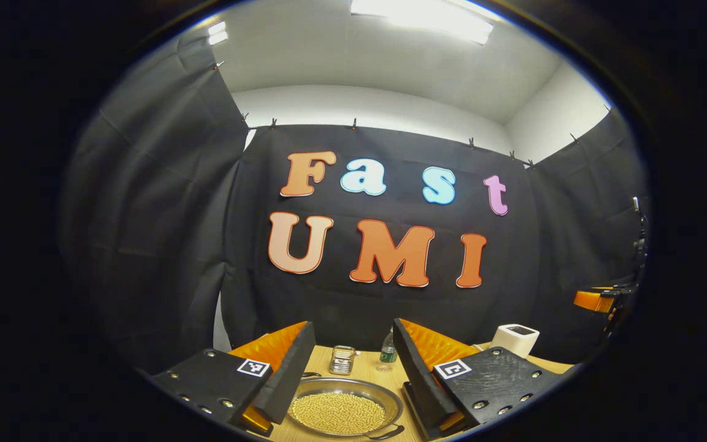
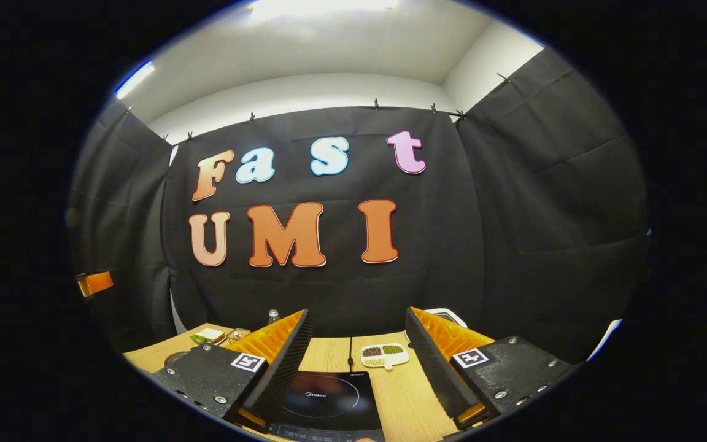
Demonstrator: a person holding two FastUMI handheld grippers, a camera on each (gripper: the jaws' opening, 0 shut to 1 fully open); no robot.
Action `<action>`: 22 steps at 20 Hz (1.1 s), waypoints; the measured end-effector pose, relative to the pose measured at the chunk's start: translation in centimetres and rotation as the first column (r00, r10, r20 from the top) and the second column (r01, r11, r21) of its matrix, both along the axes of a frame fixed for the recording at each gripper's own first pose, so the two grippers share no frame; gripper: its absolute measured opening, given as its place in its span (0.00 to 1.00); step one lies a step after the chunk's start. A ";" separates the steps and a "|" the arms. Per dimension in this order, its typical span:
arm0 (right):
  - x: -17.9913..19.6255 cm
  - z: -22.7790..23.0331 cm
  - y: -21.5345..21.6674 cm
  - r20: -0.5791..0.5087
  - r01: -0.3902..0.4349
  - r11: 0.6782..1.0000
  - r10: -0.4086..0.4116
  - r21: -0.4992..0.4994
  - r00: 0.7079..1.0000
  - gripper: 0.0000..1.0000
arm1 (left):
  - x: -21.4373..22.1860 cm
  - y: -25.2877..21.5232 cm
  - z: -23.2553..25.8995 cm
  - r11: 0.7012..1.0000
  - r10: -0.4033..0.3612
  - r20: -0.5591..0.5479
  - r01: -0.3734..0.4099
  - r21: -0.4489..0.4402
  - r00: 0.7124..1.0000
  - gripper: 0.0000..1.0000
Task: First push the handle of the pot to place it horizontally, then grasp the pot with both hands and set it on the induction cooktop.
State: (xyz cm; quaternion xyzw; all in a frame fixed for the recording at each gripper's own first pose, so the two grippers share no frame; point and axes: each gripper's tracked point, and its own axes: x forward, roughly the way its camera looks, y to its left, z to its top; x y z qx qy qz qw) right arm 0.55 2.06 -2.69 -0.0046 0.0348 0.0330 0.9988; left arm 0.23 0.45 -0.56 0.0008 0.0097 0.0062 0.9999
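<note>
My left gripper (image 1: pixel 346 374) hangs open just above the pot (image 1: pixel 345 408); its handle (image 1: pixel 384 433) angles toward me. The right gripper (image 2: pixel 356 362), also open, faces the induction cooktop (image 2: pixel 329 402).

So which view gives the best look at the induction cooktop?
The right gripper view: the induction cooktop lies on the wooden table just ahead, between that gripper's open fingers, its ring marking and control strip visible. In the left gripper view I can't pick the cooktop out; there the pot of yellow beans sits between the fingers.
</note>
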 end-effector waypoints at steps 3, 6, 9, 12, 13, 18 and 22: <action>0.2 -0.6 0.3 -0.012 -0.010 1.000 0.010 0.004 1.000 0.95 | 0.2 0.1 -0.6 1.000 -0.003 -0.018 0.003 0.001 1.000 0.82; 0.5 -0.8 0.4 -0.015 -0.015 1.000 0.015 0.013 1.000 0.95 | 0.4 -0.5 -1.1 0.999 -0.033 -0.029 0.033 -0.002 0.999 0.82; 0.8 -1.6 0.5 -0.031 -0.017 1.000 0.018 0.019 0.999 0.95 | 0.3 -1.4 -1.7 0.997 -0.071 -0.042 0.071 0.002 0.997 0.83; 1.0 -2.3 0.7 -0.050 -0.028 0.999 0.030 0.033 0.998 1.00 | 0.4 -2.4 -2.2 0.992 -0.123 -0.048 0.123 0.004 0.991 0.75; 1.0 -2.5 0.8 -0.053 -0.032 0.999 0.034 0.037 0.998 0.95 | 0.3 -2.7 -2.5 0.990 -0.138 -0.054 0.139 0.013 0.989 0.68; 1.2 -3.4 0.6 -0.063 -0.034 0.999 0.037 0.041 0.997 0.95 | -0.1 -3.5 -4.4 0.981 -0.166 -0.102 0.175 0.084 0.981 0.32; 1.1 -4.0 0.4 -0.072 -0.038 0.998 0.042 0.045 0.997 0.95 | -0.6 -3.1 -6.1 0.986 -0.161 -0.122 0.165 0.027 0.979 0.06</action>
